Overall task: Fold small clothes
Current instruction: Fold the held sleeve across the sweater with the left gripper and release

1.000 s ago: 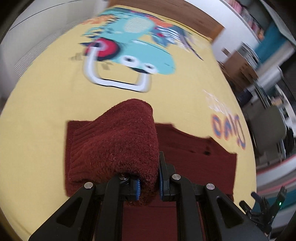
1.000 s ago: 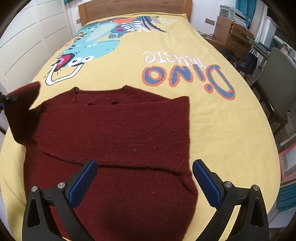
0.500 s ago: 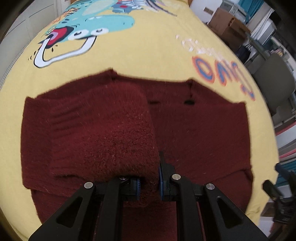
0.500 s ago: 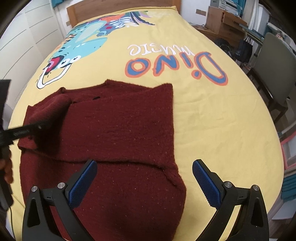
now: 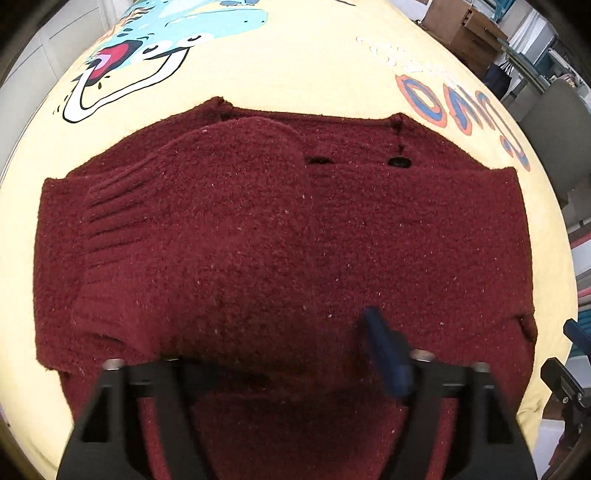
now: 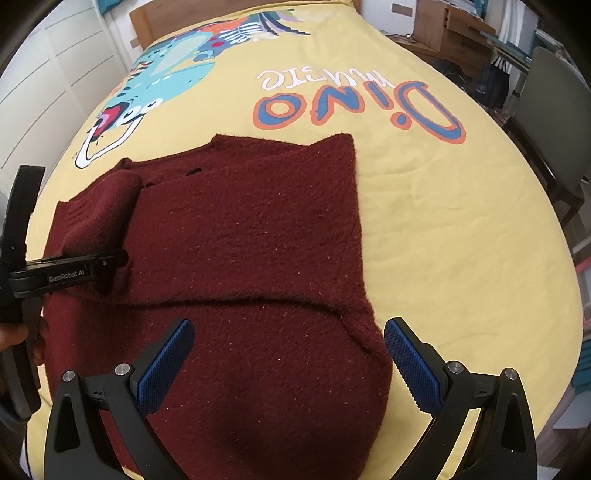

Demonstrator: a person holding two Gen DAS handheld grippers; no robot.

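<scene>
Yellow bedding [image 6: 443,229] printed with a cartoon dinosaur [image 6: 166,88] and the upside-down words "Dino music" is covering the bed, with a wooden headboard [image 6: 236,40], white panelled doors [image 6: 48,85], a grey chair [image 6: 550,107] and a wooden cabinet [image 6: 439,22] standing around it. Lying flat on the bedding is the maroon knitted sweater [image 6: 251,236], its left sleeve [image 5: 199,236] folded in over the body. The left gripper [image 5: 280,354], marked "GenRobot.AI", is hovering low over that sleeve with its jaws parted and gripping nothing, while the right gripper [image 6: 288,365] is hanging spread wide above the sweater's near part.
</scene>
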